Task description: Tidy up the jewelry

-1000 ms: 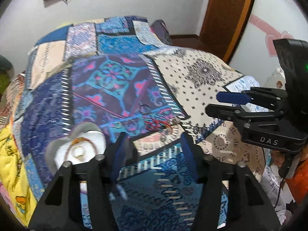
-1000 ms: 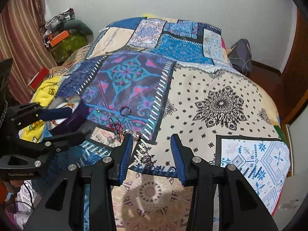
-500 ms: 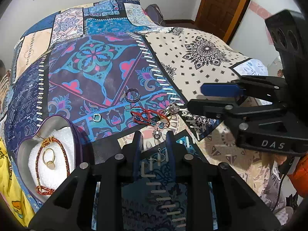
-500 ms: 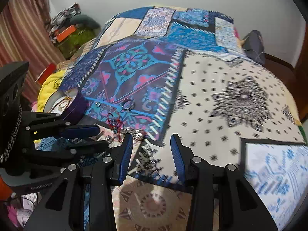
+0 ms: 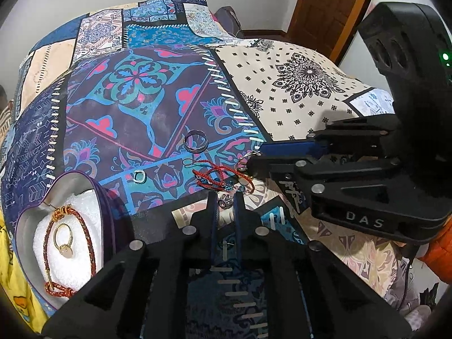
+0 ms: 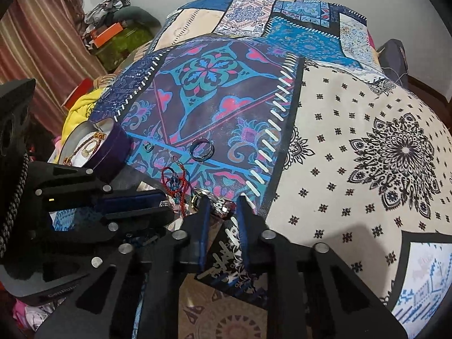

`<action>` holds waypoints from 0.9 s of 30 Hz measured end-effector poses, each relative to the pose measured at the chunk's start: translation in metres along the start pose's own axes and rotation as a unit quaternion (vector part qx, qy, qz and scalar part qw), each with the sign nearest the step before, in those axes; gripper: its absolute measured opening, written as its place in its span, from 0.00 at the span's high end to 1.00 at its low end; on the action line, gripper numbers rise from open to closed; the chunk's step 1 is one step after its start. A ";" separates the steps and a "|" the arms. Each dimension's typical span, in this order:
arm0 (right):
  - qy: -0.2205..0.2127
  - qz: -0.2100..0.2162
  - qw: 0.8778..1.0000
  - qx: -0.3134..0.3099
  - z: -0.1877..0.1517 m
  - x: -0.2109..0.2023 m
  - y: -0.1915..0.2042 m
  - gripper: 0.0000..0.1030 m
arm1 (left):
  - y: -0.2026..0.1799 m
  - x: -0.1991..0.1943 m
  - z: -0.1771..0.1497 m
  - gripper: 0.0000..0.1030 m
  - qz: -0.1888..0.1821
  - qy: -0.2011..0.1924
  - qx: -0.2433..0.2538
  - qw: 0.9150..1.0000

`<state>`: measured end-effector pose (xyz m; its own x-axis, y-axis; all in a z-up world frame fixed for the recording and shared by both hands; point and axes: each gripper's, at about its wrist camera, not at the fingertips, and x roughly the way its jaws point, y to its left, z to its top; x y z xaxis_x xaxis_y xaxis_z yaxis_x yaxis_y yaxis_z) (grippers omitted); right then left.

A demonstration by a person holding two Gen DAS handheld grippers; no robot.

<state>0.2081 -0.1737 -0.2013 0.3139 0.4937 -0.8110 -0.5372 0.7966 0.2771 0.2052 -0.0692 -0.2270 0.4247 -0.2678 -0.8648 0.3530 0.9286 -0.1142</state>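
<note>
On the patchwork bedspread [image 5: 147,124], we work two handheld grippers over a scatter of jewelry, and we take the red cord bracelet [image 5: 217,176] as our landmark. Far to its left sits the heart-shaped purple box [image 5: 70,186], its white foam insert holding a braided red-and-gold cord [image 5: 84,237] looped around a gold ring [image 5: 63,243]. Between the box and the bracelet lies a small silver ring [image 5: 139,175], apart from both. Just behind the bracelet, a dark band ring [image 5: 195,140] rests flat on the cloth.

Directly in front of the bracelet, our left gripper [image 5: 225,202] has its jaws drawn to a narrow gap around a small silver trinket [image 5: 225,201]; we cannot tell whether the pads are pressing it.

At the bracelet's right edge, our right gripper [image 6: 221,207] comes in from the side. In its own view the jaws stand narrowly apart, bracketing a silver faceted piece [image 6: 221,207] that lies on the cloth between the tips; contact with the pads is unclear. A metal loop [image 5: 245,160] shows at the tip of that gripper in the left view, just beside the red cord.
</note>
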 end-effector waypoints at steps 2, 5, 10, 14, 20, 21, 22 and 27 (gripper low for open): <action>-0.003 -0.001 1.000 0.000 -0.001 0.000 0.000 0.86 | 0.000 -0.001 0.000 0.91 -0.001 -0.001 -0.002 1.000; -0.007 -0.005 1.000 0.004 0.000 -0.003 0.000 0.86 | 0.002 -0.004 0.001 0.91 0.001 -0.005 -0.010 1.000; -0.024 -0.002 0.999 0.021 0.004 -0.015 -0.003 0.86 | 0.005 -0.022 0.004 0.91 0.002 -0.027 -0.022 0.999; -0.044 -0.009 0.999 0.021 0.009 -0.031 0.003 0.86 | 0.009 -0.044 0.007 0.91 0.006 -0.053 -0.031 0.998; -0.078 -0.016 0.997 0.008 0.018 -0.057 0.021 0.86 | 0.014 -0.078 0.007 0.91 0.019 -0.090 -0.035 0.995; -0.083 -0.017 0.996 0.005 0.019 -0.060 0.025 0.86 | 0.015 -0.084 0.007 0.91 0.021 -0.096 -0.036 0.995; -0.088 -0.018 0.996 0.001 0.021 -0.064 0.030 0.86 | 0.016 -0.090 0.006 0.91 0.024 -0.102 -0.036 0.994; -0.106 -0.015 0.994 -0.013 0.026 -0.074 0.049 0.86 | 0.025 -0.118 0.003 0.91 0.035 -0.129 -0.041 0.990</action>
<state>0.1792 -0.1618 -0.1140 0.4869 0.5345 -0.6908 -0.5449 0.8040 0.2381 0.1665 -0.0155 -0.1264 0.6486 -0.2499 -0.7189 0.2510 0.9619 -0.1079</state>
